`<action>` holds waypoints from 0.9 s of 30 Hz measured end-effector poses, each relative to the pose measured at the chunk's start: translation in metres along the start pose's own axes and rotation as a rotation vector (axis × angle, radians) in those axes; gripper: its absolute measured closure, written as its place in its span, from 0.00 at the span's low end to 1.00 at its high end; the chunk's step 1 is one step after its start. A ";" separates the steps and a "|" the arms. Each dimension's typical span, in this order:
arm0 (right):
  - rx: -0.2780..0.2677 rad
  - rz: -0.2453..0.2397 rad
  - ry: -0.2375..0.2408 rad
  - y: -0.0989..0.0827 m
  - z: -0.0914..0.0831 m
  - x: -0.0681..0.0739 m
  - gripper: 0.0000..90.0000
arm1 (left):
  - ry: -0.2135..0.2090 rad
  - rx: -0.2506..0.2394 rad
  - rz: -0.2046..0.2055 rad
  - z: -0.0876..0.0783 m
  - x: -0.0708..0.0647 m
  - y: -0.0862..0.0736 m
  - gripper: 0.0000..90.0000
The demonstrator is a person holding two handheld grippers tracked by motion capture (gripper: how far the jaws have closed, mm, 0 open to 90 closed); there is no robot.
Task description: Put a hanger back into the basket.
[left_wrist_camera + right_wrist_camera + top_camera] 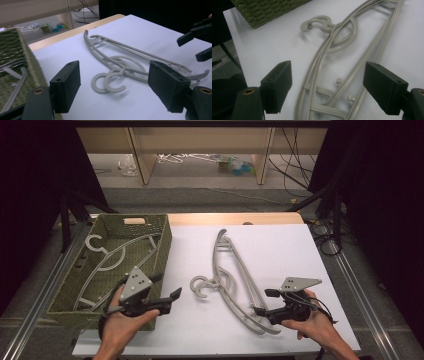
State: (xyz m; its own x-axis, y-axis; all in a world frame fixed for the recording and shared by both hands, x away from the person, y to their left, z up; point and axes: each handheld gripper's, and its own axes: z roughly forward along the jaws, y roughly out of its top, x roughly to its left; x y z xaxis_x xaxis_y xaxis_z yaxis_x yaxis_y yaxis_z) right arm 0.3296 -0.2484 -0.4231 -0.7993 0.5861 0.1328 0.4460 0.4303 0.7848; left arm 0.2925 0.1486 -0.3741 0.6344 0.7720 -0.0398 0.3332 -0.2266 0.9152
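At the lower left of the high view, the left gripper (172, 301) hovers just beside the basket's near corner with its jaws wide apart and nothing between them. At the lower right, the right gripper (264, 302) is likewise open and empty, close to the near end of the grey hangers (235, 280), which lie stacked on the white table (290, 245) mid-frame. Farther back at the left, the green woven basket (162, 242) holds another hanger (107, 257).

hangers (332, 75): lower ends cut off | basket (15, 62): left side cropped
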 end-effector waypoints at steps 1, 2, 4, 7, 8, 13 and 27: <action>-0.002 0.003 -0.008 0.000 -0.001 0.000 0.27 | -0.019 0.000 -0.010 0.004 -0.004 -0.004 0.28; -0.005 0.001 -0.012 -0.001 -0.001 -0.001 0.27 | -0.038 -0.001 -0.010 0.008 -0.007 -0.009 0.28; -0.014 0.014 -0.008 0.000 -0.002 -0.003 0.27 | -0.053 0.016 -0.010 0.018 -0.014 -0.019 0.27; -0.008 0.023 -0.014 -0.001 -0.002 -0.002 0.27 | -0.076 0.059 0.017 0.029 -0.021 -0.033 0.26; -0.012 0.015 -0.013 -0.001 -0.001 -0.002 0.27 | -0.091 0.067 0.015 0.031 -0.022 -0.036 0.25; 0.007 0.019 0.004 -0.002 0.002 -0.002 0.26 | -0.103 0.051 0.012 0.032 -0.020 -0.044 0.22; 0.085 -0.031 -0.005 0.002 0.031 0.004 0.36 | -0.045 0.050 0.032 0.024 -0.013 -0.056 0.21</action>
State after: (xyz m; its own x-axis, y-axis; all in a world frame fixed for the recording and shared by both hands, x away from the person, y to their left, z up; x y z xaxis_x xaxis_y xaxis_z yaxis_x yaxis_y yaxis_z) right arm 0.3399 -0.2246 -0.4398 -0.8111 0.5753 0.1060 0.4539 0.5046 0.7344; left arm 0.2825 0.1372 -0.4346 0.6752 0.7370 -0.0300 0.3462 -0.2807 0.8952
